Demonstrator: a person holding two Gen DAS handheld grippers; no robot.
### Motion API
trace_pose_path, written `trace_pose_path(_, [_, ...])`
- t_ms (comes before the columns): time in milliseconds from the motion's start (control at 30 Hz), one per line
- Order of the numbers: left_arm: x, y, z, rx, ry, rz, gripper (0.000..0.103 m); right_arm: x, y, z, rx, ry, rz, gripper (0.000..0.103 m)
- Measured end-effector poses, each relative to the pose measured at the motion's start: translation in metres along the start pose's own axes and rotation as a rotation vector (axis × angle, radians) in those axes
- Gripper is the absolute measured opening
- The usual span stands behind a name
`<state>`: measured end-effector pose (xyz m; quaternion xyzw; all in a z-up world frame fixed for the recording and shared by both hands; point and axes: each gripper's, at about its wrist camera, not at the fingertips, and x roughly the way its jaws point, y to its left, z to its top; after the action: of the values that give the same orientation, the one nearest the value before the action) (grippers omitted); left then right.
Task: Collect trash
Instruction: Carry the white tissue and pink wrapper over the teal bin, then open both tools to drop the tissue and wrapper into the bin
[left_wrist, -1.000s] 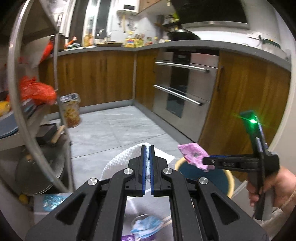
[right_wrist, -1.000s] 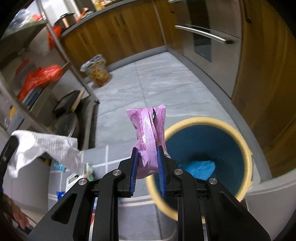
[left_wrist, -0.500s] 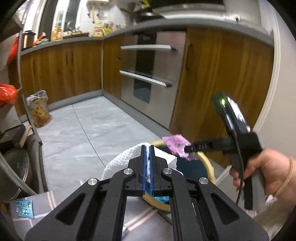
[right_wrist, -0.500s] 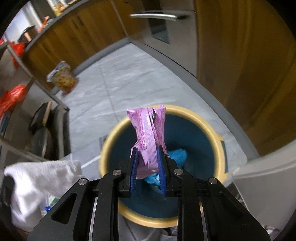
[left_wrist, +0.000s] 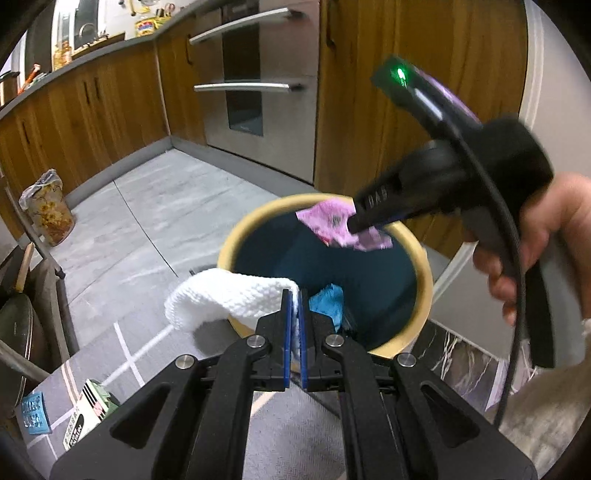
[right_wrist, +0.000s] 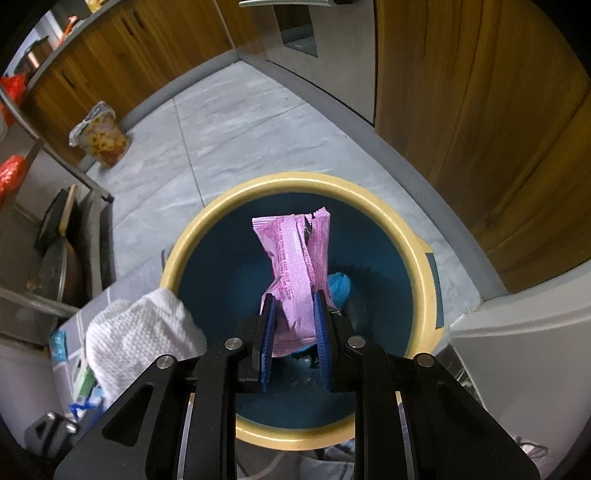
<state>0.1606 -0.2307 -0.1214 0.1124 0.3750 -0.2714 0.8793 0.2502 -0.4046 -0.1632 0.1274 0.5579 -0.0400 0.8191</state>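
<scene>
The step in hand looked like the drop-off: both pieces of trash had been brought to the round bin with the yellow rim and dark blue inside (right_wrist: 419, 254), which filled the centre of the right wrist view. The right hand-held gripper (right_wrist: 293, 330) was clamped on a crumpled pink foil snack wrapper (right_wrist: 295, 254), its blue pads pressing the wrapper's lower part while the torn top stood up over the middle of the bin's mouth. In the left wrist view the left hand-held gripper (left_wrist: 293, 339), at lower centre, was pinched nearly shut on a corner of a white textured paper towel (left_wrist: 221, 299), the rest of which draped to the left over the near rim of the bin (left_wrist: 424, 273), partly outside it. A crumpled light blue scrap (right_wrist: 338, 286) already lay at the bottom of the bin. Judging from this, the next move called for the right jaws to open so the wrapper fell straight in, while the towel probably needed carrying further over the opening before release, or it might slide down outside the rim onto the grey tiled floor (left_wrist: 147, 221).
</scene>
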Motion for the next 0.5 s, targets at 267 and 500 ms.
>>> trace_pose_path(267, [0.002,-0.021,0.003,0.046,-0.017,-0.120,0.003,0.001,0.001,0.001,-0.002,0.003,-0.009,0.022])
trace_pose_path(500, [0.009,-0.016,0.004,0.007,-0.001,-0.085,0.003,0.001,0.000,0.003,-0.011,0.001,-0.004,0.022])
